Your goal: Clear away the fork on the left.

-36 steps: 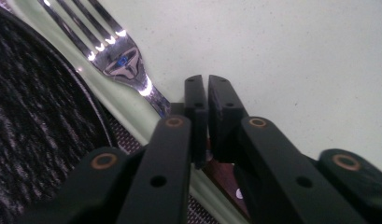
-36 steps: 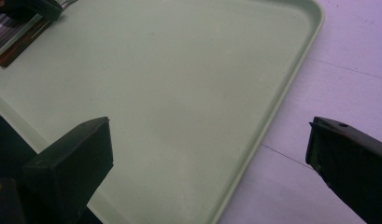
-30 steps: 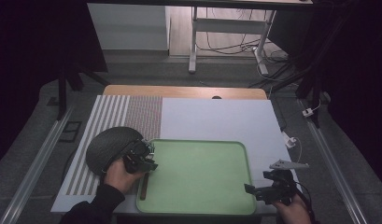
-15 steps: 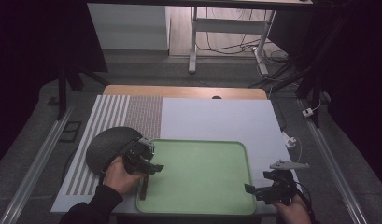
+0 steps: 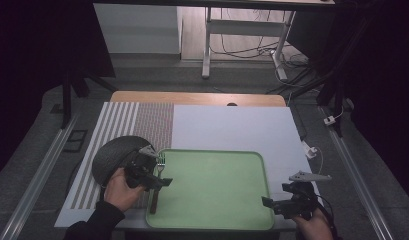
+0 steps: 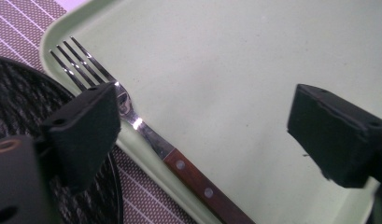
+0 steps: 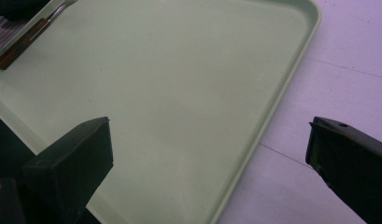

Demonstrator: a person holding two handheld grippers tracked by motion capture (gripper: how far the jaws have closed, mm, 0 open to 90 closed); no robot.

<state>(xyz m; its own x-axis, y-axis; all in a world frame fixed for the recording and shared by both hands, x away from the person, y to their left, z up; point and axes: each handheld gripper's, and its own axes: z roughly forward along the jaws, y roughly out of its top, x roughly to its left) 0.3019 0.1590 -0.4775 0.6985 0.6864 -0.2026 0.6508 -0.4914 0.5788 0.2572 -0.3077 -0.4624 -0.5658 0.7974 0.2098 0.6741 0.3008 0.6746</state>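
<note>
A fork with a wooden handle (image 6: pixel 198 184) lies along the left rim of the pale green tray (image 6: pixel 254 56), tines pointing away. In the high view the fork (image 5: pixel 155 197) sits at the tray's (image 5: pixel 217 192) left edge. My left gripper (image 6: pixel 202 126) hovers just above it, open. Its jaws have just been opening, and no pad touches the fork. In the high view the left gripper (image 5: pixel 162 182) is over the fork's neck. My right gripper (image 7: pixel 207 149) stands open over the tray's near right corner, holding nothing. The high view shows the right gripper (image 5: pixel 272 204) there.
A dark round woven mat (image 5: pixel 112 156) lies left of the tray on a striped placemat (image 5: pixel 122 125). A white sheet (image 5: pixel 232 130) covers the table beyond the tray. A small white plug and cable (image 5: pixel 312 151) lie at the right edge.
The left gripper's jaws have spread apart and the hand has lifted slightly. The fork stays on the tray's left rim. The right gripper has not moved.
</note>
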